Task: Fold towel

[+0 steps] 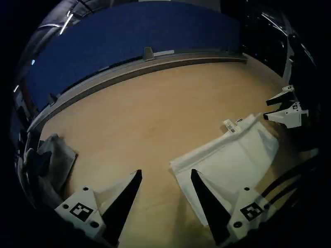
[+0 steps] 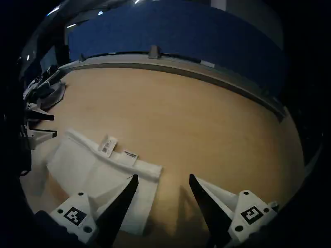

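Note:
A white towel (image 1: 231, 161) lies flat and partly folded on the wooden table (image 1: 165, 111), with small labels at its far hem. In the left gripper view my left gripper (image 1: 165, 175) stands open above the table, its right finger over the towel's near left corner. Farther off at the right edge the right gripper (image 1: 273, 108) hovers open beside the towel. In the right gripper view the towel (image 2: 95, 169) lies at lower left with its labels (image 2: 108, 145) on top. My right gripper (image 2: 162, 177) is open, its left finger over the towel's right edge. The left gripper (image 2: 47, 124) shows at far left, open.
A blue partition (image 1: 124, 41) with a grey rail runs along the table's far edge. A heap of grey cloth (image 1: 49, 161) sits at the table's left end, seen also as a grey heap (image 2: 49, 91) in the right gripper view. Bare wood (image 2: 186, 115) spreads beyond the towel.

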